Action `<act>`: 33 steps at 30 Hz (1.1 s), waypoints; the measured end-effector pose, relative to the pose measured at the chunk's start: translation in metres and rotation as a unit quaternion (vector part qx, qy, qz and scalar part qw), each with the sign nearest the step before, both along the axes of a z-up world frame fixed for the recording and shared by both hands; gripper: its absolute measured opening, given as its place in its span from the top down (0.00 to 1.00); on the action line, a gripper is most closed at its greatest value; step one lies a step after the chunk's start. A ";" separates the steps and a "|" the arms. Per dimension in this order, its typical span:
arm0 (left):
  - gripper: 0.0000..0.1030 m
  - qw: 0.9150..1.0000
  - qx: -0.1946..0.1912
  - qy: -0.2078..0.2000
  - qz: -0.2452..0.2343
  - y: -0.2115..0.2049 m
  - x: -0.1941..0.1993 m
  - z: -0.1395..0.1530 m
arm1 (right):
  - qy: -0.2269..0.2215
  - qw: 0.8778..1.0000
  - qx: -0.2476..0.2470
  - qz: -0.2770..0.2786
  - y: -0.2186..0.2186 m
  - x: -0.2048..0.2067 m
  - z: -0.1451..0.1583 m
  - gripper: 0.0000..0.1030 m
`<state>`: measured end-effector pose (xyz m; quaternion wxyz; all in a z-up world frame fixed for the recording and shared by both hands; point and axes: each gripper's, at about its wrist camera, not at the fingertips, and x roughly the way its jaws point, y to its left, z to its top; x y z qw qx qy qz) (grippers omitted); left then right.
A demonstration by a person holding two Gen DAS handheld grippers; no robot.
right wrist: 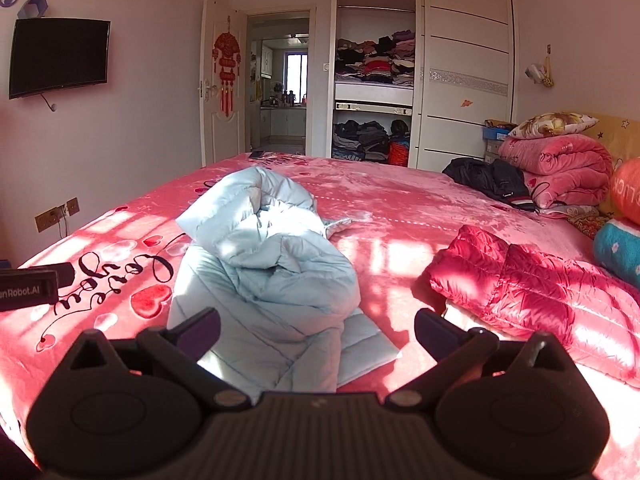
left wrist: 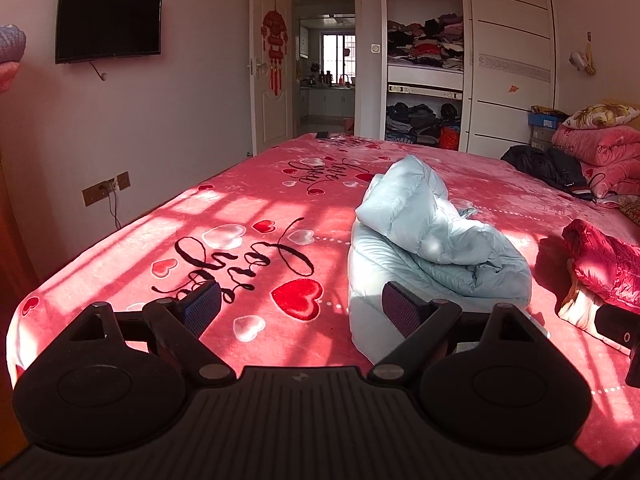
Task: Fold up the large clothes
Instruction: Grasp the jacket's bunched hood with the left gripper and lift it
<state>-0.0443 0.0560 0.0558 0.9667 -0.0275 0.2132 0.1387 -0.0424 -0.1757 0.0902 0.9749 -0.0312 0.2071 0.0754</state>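
A light blue puffer jacket (left wrist: pixel 424 240) lies crumpled in a heap on the pink bed blanket (left wrist: pixel 248 216); it also shows in the right wrist view (right wrist: pixel 264 256). My left gripper (left wrist: pixel 300 308) is open and empty, hovering above the blanket just left of the jacket's near end. My right gripper (right wrist: pixel 316 332) is open and empty, above the jacket's near flat hem. A red puffer jacket (right wrist: pixel 532 280) lies folded to the right; it also shows in the left wrist view (left wrist: pixel 604 264). The left gripper's body (right wrist: pixel 32 284) shows at the left edge of the right wrist view.
A black garment (right wrist: pixel 488 178) and stacked pink quilts (right wrist: pixel 560 168) lie at the bed's far right. An open wardrobe (right wrist: pixel 374 80) and a doorway (right wrist: pixel 280 88) stand beyond the bed. A TV (left wrist: pixel 108 20) hangs on the left wall. A phone (left wrist: pixel 322 135) lies at the bed's far edge.
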 end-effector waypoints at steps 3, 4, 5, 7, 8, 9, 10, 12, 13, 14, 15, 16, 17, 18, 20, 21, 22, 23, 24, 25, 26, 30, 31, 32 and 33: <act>0.00 1.000 -0.001 -0.002 0.006 0.003 -0.003 0.002 | -0.007 1.000 -0.003 0.011 0.009 -0.006 0.006 0.01; 0.00 1.000 -0.001 -0.002 0.008 0.004 -0.005 0.003 | -0.010 1.000 -0.002 0.013 0.012 -0.009 0.008 0.01; 0.00 1.000 -0.002 -0.003 0.011 0.006 -0.007 0.003 | -0.011 1.000 -0.001 0.017 0.013 -0.010 0.009 0.01; 0.00 1.000 -0.006 -0.002 0.014 0.009 -0.008 0.004 | -0.011 1.000 0.001 0.024 0.018 -0.013 0.012 0.01; 0.00 1.000 -0.007 -0.002 0.015 0.011 -0.009 0.005 | -0.011 1.000 0.000 0.026 0.021 -0.014 0.013 0.01; 0.00 1.000 -0.009 -0.002 0.017 0.012 -0.009 0.005 | -0.011 1.000 -0.003 0.026 0.023 -0.015 0.014 0.01; 0.00 1.000 -0.010 -0.002 0.018 0.013 -0.009 0.005 | -0.012 1.000 -0.006 0.026 0.025 -0.016 0.014 0.01; 0.00 1.000 -0.015 -0.001 0.021 0.015 -0.008 0.005 | -0.015 0.999 -0.014 0.028 0.029 -0.017 0.016 0.01; 0.00 1.000 -0.018 0.000 0.020 0.016 -0.007 0.004 | -0.016 0.999 -0.015 0.028 0.029 -0.018 0.017 0.01; 0.00 1.000 -0.022 0.000 0.020 0.016 -0.006 0.004 | -0.018 0.999 -0.015 0.027 0.029 -0.018 0.017 0.01; 0.00 1.000 -0.024 0.001 0.019 0.016 -0.005 0.003 | -0.022 0.999 -0.014 0.027 0.027 -0.020 0.015 0.01; 0.00 0.999 -0.026 0.001 0.018 0.016 -0.003 0.001 | -0.022 0.999 -0.015 0.027 0.026 -0.019 0.013 0.01; 0.00 0.999 -0.029 0.002 0.017 0.015 -0.002 0.000 | -0.020 0.999 -0.018 0.025 0.025 -0.016 0.009 0.01; 0.00 0.999 -0.035 0.002 0.013 0.014 0.000 -0.002 | -0.016 1.000 -0.018 0.018 0.023 -0.013 0.003 0.01; 0.00 0.999 -0.045 0.004 0.001 0.010 0.006 -0.006 | -0.012 1.000 -0.007 0.004 0.015 -0.007 -0.009 0.01; 0.00 0.999 -0.048 0.007 -0.006 0.007 0.009 -0.008 | -0.010 1.000 -0.001 0.001 0.010 -0.005 -0.016 0.01; 0.00 0.999 -0.047 0.010 -0.014 0.003 0.013 -0.010 | -0.008 1.000 0.002 -0.002 0.005 -0.002 -0.022 0.01; 0.00 0.999 -0.042 0.010 -0.024 -0.003 0.016 -0.011 | -0.007 1.000 0.004 -0.008 -0.001 0.002 -0.028 0.01; 0.00 0.999 -0.035 0.009 -0.033 -0.009 0.019 -0.012 | -0.005 1.000 0.009 -0.015 -0.006 0.004 -0.034 0.01; 0.00 0.999 -0.027 0.009 -0.043 -0.015 0.022 -0.013 | -0.003 1.000 0.013 -0.018 -0.012 0.008 -0.039 0.01; 0.00 0.998 -0.021 0.009 -0.052 -0.022 0.027 -0.014 | -0.001 1.000 0.014 -0.019 -0.017 0.012 -0.043 0.01; 0.00 0.995 -0.043 0.011 -0.085 -0.037 0.050 -0.019 | -0.011 0.999 -0.002 -0.035 -0.036 0.025 -0.055 0.01; 0.00 0.994 -0.051 0.012 -0.092 -0.040 0.057 -0.020 | -0.017 0.999 -0.004 -0.037 -0.041 0.026 -0.058 0.01; 0.00 0.994 -0.057 0.012 -0.097 -0.043 0.062 -0.021 | -0.019 0.999 -0.006 -0.038 -0.045 0.028 -0.061 0.01; 0.00 0.992 -0.066 0.012 -0.104 -0.047 0.071 -0.023 | -0.013 0.999 -0.006 -0.038 -0.048 0.032 -0.065 0.01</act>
